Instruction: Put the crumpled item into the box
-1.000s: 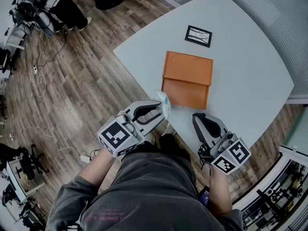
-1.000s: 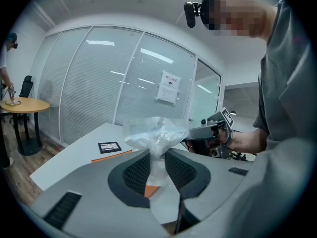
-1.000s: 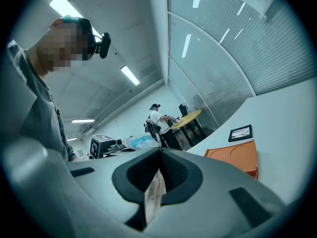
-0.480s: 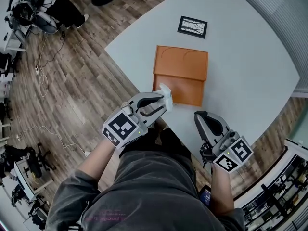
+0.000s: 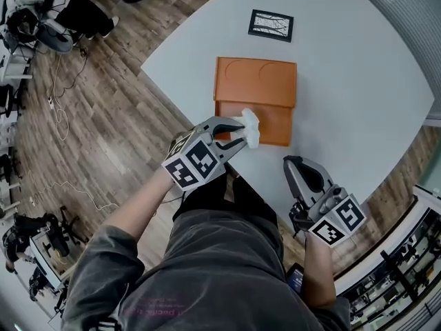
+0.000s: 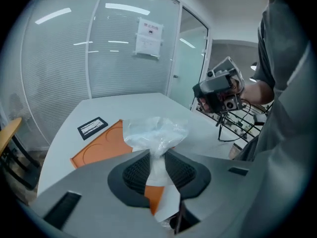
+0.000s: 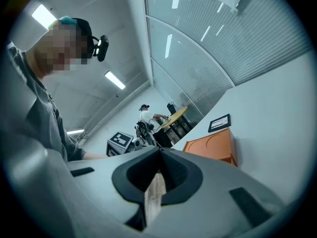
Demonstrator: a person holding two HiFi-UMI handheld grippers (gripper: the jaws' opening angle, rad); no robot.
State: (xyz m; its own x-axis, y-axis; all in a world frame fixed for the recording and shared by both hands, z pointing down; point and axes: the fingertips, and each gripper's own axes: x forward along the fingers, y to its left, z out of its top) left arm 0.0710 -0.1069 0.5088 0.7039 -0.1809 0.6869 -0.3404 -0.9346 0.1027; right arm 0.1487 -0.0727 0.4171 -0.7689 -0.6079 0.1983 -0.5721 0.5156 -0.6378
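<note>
The crumpled item (image 5: pixel 250 125) is a wad of thin white plastic. My left gripper (image 5: pixel 241 131) is shut on it, and its tail hangs down between the pads (image 6: pixel 136 170). In the left gripper view the crumpled item (image 6: pixel 155 133) bulges out past the jaw tips. It hangs over the near part of the flat orange box (image 5: pixel 255 83), which lies on the white table (image 5: pixel 358 95). My right gripper (image 5: pixel 292 163) is to the right at the table's near edge, shut with nothing in it. The right gripper view has the orange box (image 7: pixel 214 145) ahead.
A black-framed marker card (image 5: pixel 271 25) lies on the table beyond the box. Wooden floor (image 5: pixel 96 123) with cables lies to the left of the table. Equipment and a person stand at the far left. A glass wall (image 6: pixel 99 48) is behind the table.
My left gripper has moved forward and down with the crumpled item, from the table's near edge to over the box's near part. The right gripper has shifted only a little.
</note>
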